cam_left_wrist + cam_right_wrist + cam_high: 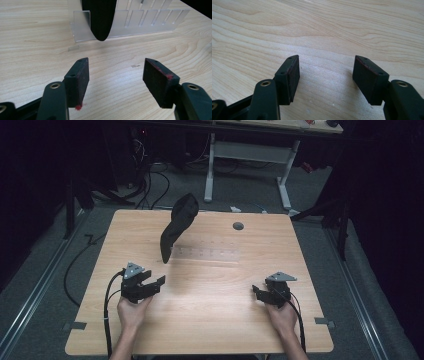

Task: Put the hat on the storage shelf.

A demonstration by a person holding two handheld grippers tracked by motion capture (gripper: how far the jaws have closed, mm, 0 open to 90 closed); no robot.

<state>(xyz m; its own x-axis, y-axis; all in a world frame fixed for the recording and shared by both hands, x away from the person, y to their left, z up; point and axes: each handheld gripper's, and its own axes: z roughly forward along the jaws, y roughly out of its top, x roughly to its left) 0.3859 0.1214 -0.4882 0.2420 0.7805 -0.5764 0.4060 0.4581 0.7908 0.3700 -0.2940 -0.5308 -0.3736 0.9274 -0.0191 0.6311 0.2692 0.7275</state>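
High view showed both claws wide and empty over the bench [210,320]: left claw [156,282], right claw [258,292]. A black cloth [177,225] hung in the clear slotted rack [205,253], untouched; gripping it seemingly remained.

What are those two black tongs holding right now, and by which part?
Nothing. The left tongs and right tongs both stand open over bare table. The black cloth hangs on the clear rack, apart from both.

a lab: a wooden table [210,320] ringed by black curtains [30,180], floor cables [150,185] and metal rails [35,295]
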